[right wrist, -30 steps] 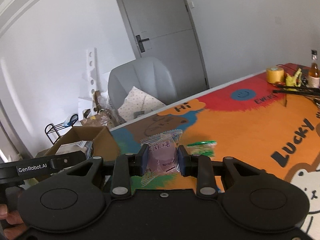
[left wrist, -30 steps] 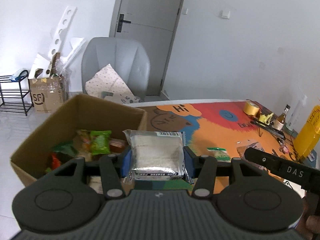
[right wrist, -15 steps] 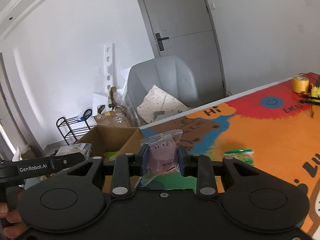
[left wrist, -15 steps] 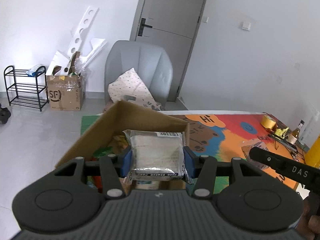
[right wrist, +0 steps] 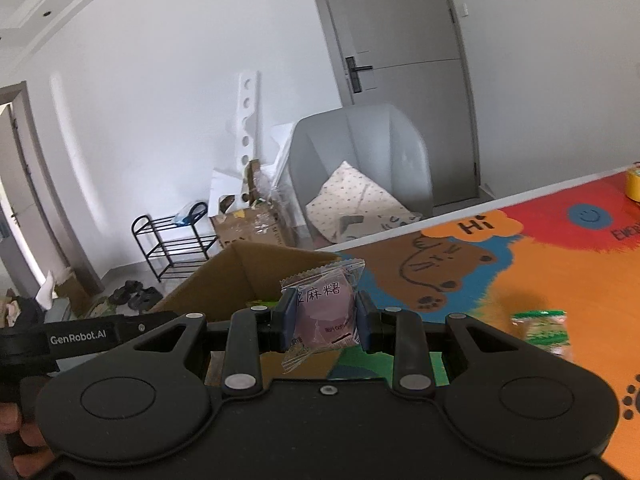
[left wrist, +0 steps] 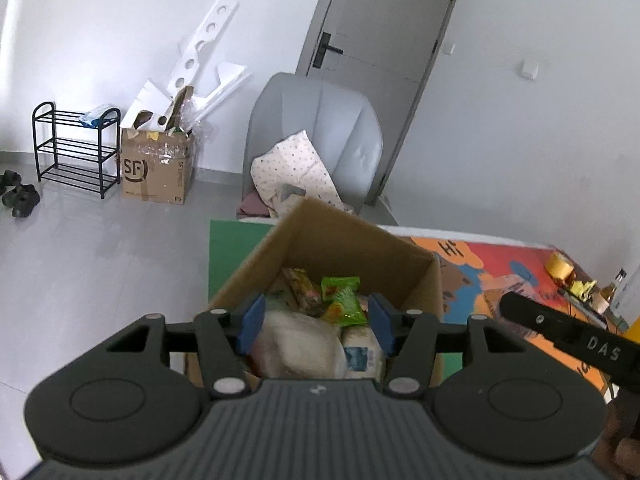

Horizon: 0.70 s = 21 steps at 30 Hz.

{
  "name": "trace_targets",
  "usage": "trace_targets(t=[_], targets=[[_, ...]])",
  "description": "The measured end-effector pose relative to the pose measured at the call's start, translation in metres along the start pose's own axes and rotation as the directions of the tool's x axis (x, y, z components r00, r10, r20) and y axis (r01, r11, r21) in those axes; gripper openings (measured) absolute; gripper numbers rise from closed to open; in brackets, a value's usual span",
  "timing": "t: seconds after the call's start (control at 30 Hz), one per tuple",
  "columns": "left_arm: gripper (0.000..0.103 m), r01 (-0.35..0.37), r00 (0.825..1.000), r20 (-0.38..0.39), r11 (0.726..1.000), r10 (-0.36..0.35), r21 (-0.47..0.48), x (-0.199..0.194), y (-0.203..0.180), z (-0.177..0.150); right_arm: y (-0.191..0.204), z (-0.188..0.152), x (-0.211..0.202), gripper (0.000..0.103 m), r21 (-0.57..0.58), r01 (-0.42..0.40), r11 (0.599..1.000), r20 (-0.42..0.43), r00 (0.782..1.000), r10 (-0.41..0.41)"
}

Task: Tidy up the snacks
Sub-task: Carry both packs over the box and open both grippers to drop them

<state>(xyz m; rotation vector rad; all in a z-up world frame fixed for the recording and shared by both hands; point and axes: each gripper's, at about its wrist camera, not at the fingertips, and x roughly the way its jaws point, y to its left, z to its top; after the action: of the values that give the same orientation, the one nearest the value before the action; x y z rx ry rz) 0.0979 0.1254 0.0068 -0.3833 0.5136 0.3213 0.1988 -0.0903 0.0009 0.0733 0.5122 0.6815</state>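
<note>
My left gripper (left wrist: 314,322) is open above the open cardboard box (left wrist: 344,236). The silver-white snack pack (left wrist: 300,344) lies blurred inside the box just below the fingers, on several other snacks, including a green packet (left wrist: 342,298). My right gripper (right wrist: 323,320) is shut on a pink snack packet (right wrist: 322,312) with Chinese writing, held above the table just right of the box (right wrist: 240,276). A green-and-white snack (right wrist: 540,328) lies on the colourful table mat (right wrist: 540,264) to the right.
A grey chair (left wrist: 316,136) with a cushion stands behind the table. A second cardboard box (left wrist: 156,168) and a black shoe rack (left wrist: 72,148) stand on the floor at the left. A yellow tape roll (left wrist: 560,266) and a bottle (left wrist: 614,284) sit on the far right.
My left gripper moved over the box, opened and let go of the silver-white pack, which dropped into the box. My right gripper moved left toward the box with the pink packet.
</note>
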Motion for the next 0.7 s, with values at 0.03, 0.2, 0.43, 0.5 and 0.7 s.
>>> trace_targets(t=[0.03, 0.2, 0.43, 0.5, 0.7], targets=[[0.06, -0.005, 1.0, 0.008, 1.0, 0.005, -0.006, -0.002, 0.003, 0.001, 0.004, 0.001, 0.002, 0.029, -0.006, -0.005, 1.0, -0.002, 1.0, 0.005], [0.061, -0.018, 1.0, 0.018, 0.999, 0.019, -0.029, -0.005, 0.014, 0.004, 0.018, 0.004, 0.01, 0.029, -0.029, -0.023, 0.999, -0.009, 1.0, 0.023], [0.063, -0.034, 0.999, 0.008, 0.999, 0.035, -0.031, -0.006, 0.021, 0.007, 0.032, 0.01, 0.02, 0.036, -0.01, -0.077, 0.997, 0.009, 0.997, 0.077], [0.066, -0.036, 0.999, 0.015, 0.999, 0.037, -0.032, -0.008, 0.021, 0.008, 0.033, 0.01, 0.02, 0.056, 0.009, -0.099, 0.995, 0.025, 0.995, 0.099], [0.075, -0.041, 0.999, 0.019, 0.999, 0.042, -0.032, -0.011, 0.021, 0.006, 0.029, 0.007, 0.015, 0.061, 0.017, -0.087, 0.996, 0.012, 0.996, 0.087]])
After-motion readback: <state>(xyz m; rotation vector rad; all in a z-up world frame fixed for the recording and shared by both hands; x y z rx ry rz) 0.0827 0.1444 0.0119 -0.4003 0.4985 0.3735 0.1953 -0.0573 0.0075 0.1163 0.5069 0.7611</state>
